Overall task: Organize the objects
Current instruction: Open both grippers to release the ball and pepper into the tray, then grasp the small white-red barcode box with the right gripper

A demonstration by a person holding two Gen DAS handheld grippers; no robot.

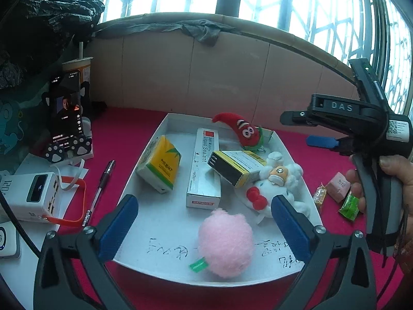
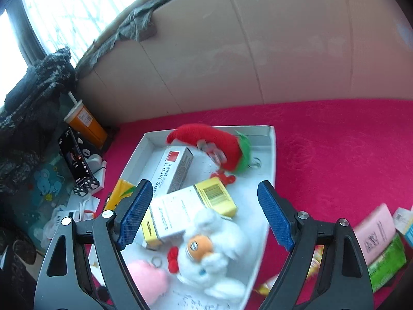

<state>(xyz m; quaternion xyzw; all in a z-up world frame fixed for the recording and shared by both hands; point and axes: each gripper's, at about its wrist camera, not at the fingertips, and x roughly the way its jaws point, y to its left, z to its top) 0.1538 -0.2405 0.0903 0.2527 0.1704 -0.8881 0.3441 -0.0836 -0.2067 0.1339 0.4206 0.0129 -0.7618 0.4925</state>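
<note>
Left gripper point(image 1: 204, 226) jaws wide, nothing gripped; pink pompom point(image 1: 225, 244) lies between them in the white tray point(image 1: 160, 222). Right gripper point(image 2: 204, 213) also open and empty, above the white plush point(image 2: 214, 245). Loose candies point(image 1: 338, 193) outside the tray, right hand point(image 1: 395, 180) nearer.

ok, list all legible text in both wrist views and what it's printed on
"Liquid Sealant": long white box in the white tray.
"DAS": body of the right gripper.
Unreadable: handwriting on the tray floor, print on the yellow tissue pack, yellow-and-white box and its barcode, phone screen, power bank display, pink packet.
</note>
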